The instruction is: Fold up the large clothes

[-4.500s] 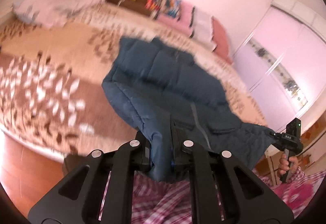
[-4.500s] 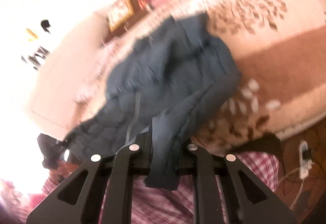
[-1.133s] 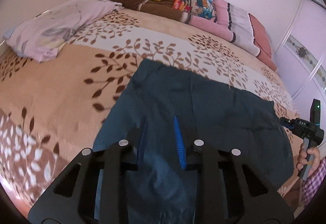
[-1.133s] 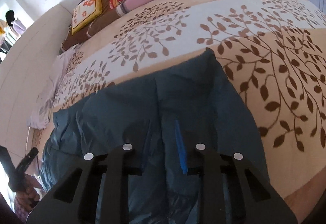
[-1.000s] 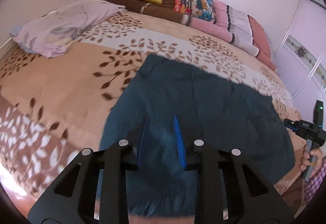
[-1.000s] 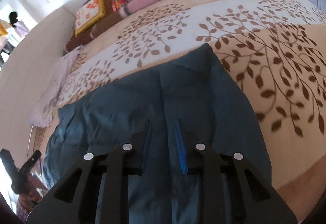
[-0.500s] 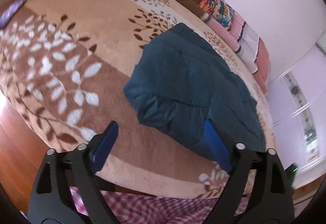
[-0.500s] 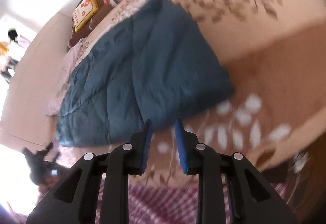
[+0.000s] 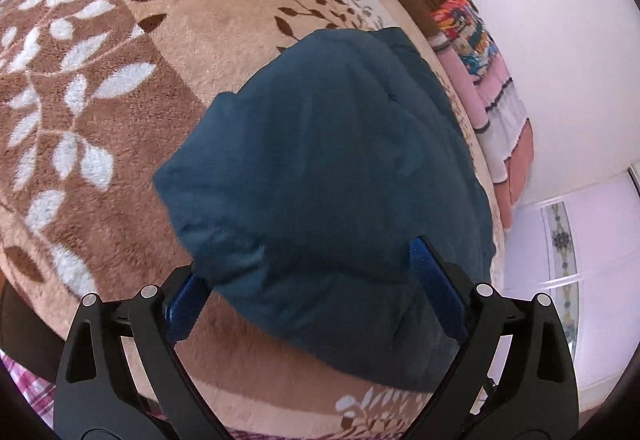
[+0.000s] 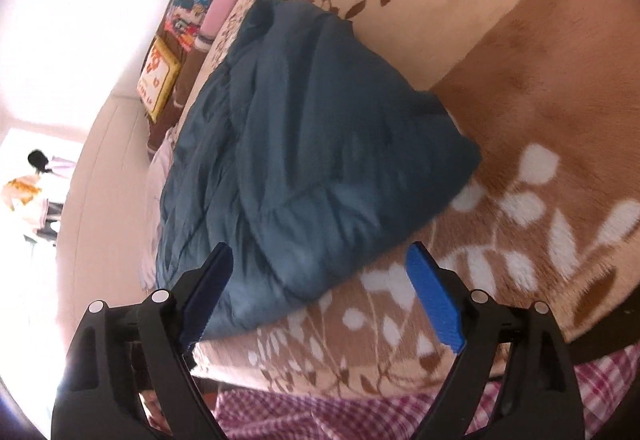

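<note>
Both grippers, clamped on the hem of the dark blue padded jacket (image 9: 328, 180) a second ago, have just been opening: the left gripper (image 9: 316, 300) and right gripper (image 10: 320, 292) now stand released with jaws spread wide, pads pressing on nothing. One jacket, earlier spread flat, now lies as a folded bundle on the leaf-patterned blanket (image 9: 120, 120) near the bed's front edge. Count: one jacket, two grippers, one blanket, and a row of cushions (image 10: 188, 24) at the headboard whose number is not clear.

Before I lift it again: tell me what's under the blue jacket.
The blue jacket lies folded on the leaf-patterned blanket, which shows around it on every visible side. Whatever sits directly beneath is covered by the padded fabric.
</note>
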`<act>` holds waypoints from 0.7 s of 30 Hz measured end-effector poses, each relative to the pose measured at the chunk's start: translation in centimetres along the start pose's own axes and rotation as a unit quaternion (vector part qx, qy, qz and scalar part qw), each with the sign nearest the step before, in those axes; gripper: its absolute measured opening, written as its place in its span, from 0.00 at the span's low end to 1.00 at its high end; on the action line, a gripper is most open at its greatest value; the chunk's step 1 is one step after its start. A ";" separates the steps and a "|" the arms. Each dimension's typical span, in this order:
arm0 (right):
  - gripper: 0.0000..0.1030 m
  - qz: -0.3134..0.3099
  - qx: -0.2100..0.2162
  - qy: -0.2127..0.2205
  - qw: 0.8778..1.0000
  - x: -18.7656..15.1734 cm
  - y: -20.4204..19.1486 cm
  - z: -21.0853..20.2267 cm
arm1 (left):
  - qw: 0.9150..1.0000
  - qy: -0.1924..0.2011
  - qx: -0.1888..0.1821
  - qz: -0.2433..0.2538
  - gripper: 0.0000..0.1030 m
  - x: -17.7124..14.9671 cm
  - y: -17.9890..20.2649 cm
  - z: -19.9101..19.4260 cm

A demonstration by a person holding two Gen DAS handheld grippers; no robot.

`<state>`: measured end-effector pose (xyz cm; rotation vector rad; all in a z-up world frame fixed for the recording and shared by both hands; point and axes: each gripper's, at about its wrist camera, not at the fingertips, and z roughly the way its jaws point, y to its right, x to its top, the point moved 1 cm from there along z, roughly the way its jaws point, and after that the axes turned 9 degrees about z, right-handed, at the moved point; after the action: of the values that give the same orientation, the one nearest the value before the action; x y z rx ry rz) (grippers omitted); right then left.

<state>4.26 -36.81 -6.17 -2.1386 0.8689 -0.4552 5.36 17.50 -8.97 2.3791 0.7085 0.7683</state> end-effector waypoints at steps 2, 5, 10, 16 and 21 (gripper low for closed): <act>0.84 0.007 -0.002 0.002 1.000 0.8 0.0 0.9 | 1.000 0.006 -0.003 -0.006 0.91 0.4 0.2 0.4; 0.84 0.022 -0.009 0.009 1.000 1.7 0.2 2.2 | 1.000 0.010 0.011 -0.004 0.88 0.8 0.5 1.0; 0.45 0.004 -0.005 0.012 1.000 2.3 -0.5 2.7 | 0.999 0.035 -0.005 0.034 0.32 1.0 1.2 -0.2; 0.27 -0.034 -0.001 0.013 0.999 0.9 -1.3 0.7 | 0.995 0.053 -0.019 0.083 0.18 -0.1 2.3 -3.7; 0.27 -0.052 -0.013 -0.008 0.999 -2.3 -0.4 -1.1 | 0.995 0.035 -0.010 0.095 0.18 -2.3 0.3 -6.4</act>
<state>2.15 -35.54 -5.20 -2.2151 0.7615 -0.4804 -0.26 17.94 -5.13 2.4355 0.5040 0.9367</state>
